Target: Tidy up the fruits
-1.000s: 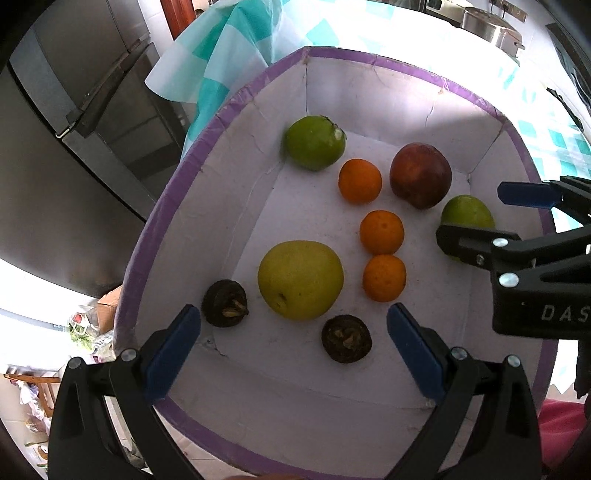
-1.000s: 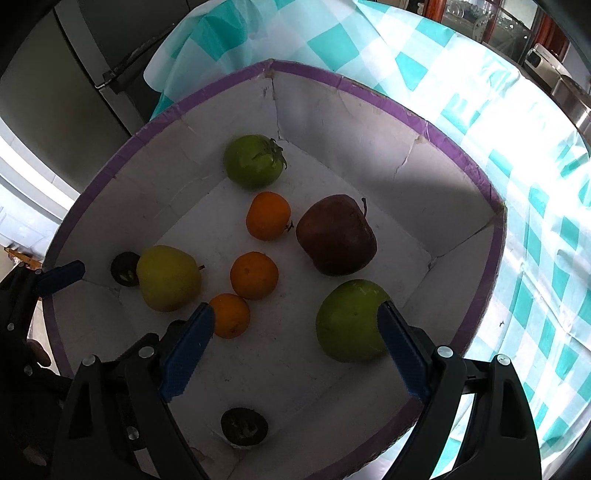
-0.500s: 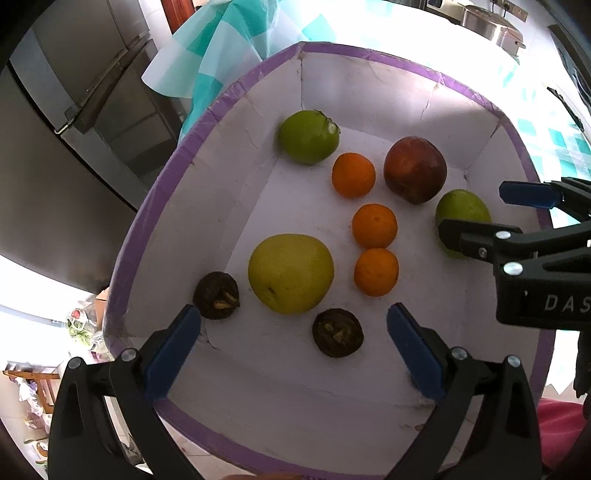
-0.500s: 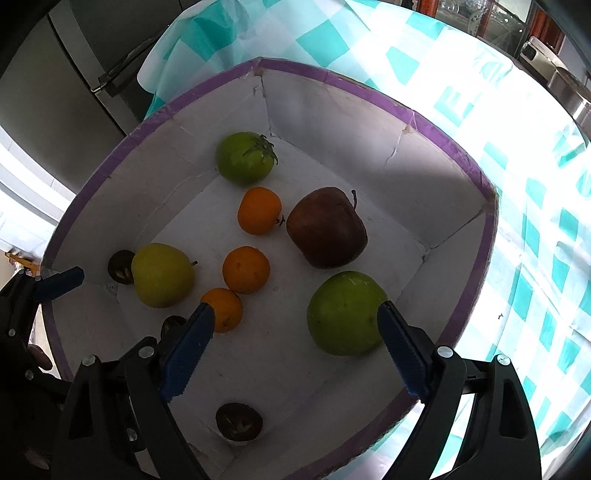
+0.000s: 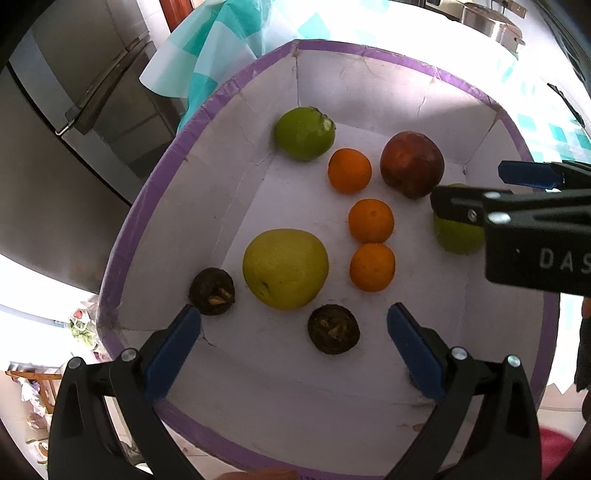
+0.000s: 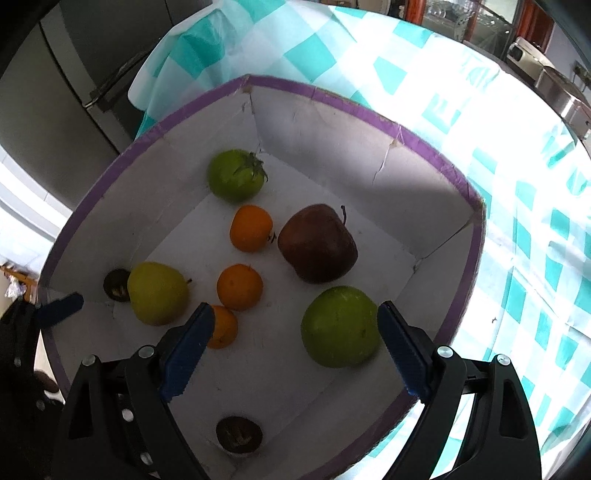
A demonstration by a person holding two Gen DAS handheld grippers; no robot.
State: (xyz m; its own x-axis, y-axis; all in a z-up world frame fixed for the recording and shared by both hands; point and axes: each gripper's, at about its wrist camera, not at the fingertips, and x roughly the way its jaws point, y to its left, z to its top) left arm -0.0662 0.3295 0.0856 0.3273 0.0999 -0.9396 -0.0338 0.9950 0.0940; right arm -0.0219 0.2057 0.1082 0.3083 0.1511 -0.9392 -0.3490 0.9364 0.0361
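Note:
A white box with a purple rim [image 5: 155,206] [image 6: 476,258] holds the fruit. Inside lie a yellow-green apple [image 5: 285,267] [image 6: 158,292], a green tomato [image 5: 303,133] [image 6: 236,175], a dark red apple [image 5: 412,164] [image 6: 317,248], a green apple [image 5: 458,236] [image 6: 340,325], three oranges [image 5: 371,220] [image 6: 239,287] and two dark brown fruits [image 5: 333,328] [image 6: 117,285]. My left gripper [image 5: 293,341] is open and empty above the near end. My right gripper [image 6: 295,339] is open and empty, its right finger beside the green apple; it also shows in the left wrist view [image 5: 517,195].
The box sits on a teal-and-white checked tablecloth [image 6: 517,184] near the table's edge. A steel fridge [image 5: 74,129] stands beyond the left side. A metal pot [image 5: 487,22] is at the far back.
Both grippers have moved down and closer to the box floor, so the fruit looks larger. The right gripper has neared the green apple. No fruit has moved.

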